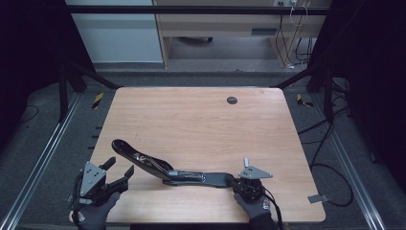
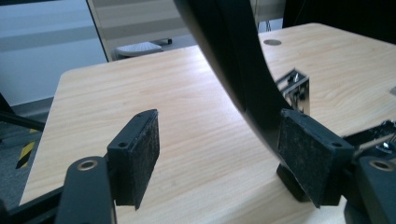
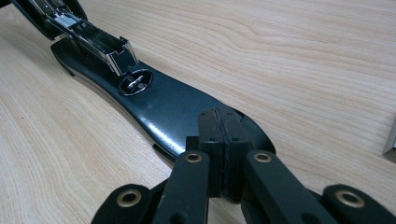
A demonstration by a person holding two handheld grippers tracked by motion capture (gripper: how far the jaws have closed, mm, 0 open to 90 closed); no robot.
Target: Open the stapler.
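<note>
Stapler: a large black stapler lies opened out flat in the lower middle of the high view, base to the right, top arm reaching up-left toward the left of the frame.
Stapler base: in the right gripper view the dark base plate runs from upper left to lower centre, with the round anvil and the bright metal staple channel above it.
Stapler arm: in the left gripper view the black curved arm rises from lower right to top centre, with chrome parts behind it.
Left gripper: at lower left of the high view, held by a gloved hand; jaws stand well apart, nothing pressed between them. The right-hand pad sits just beside the stapler arm; whether it touches cannot be told. The other pad is over bare table.
Right gripper: at lower right of the high view, jaws brought together at the near tip of the base; the pads meet on top of it, pressing down rather than clamping round it.
Table: light wood top.
Around: a small dark round grommet in the upper middle of the table, well apart from the stapler; cables on the floor at right; a pale cabinet at upper left.
In the way: the stapler arm blocks the centre of the left gripper view.
</note>
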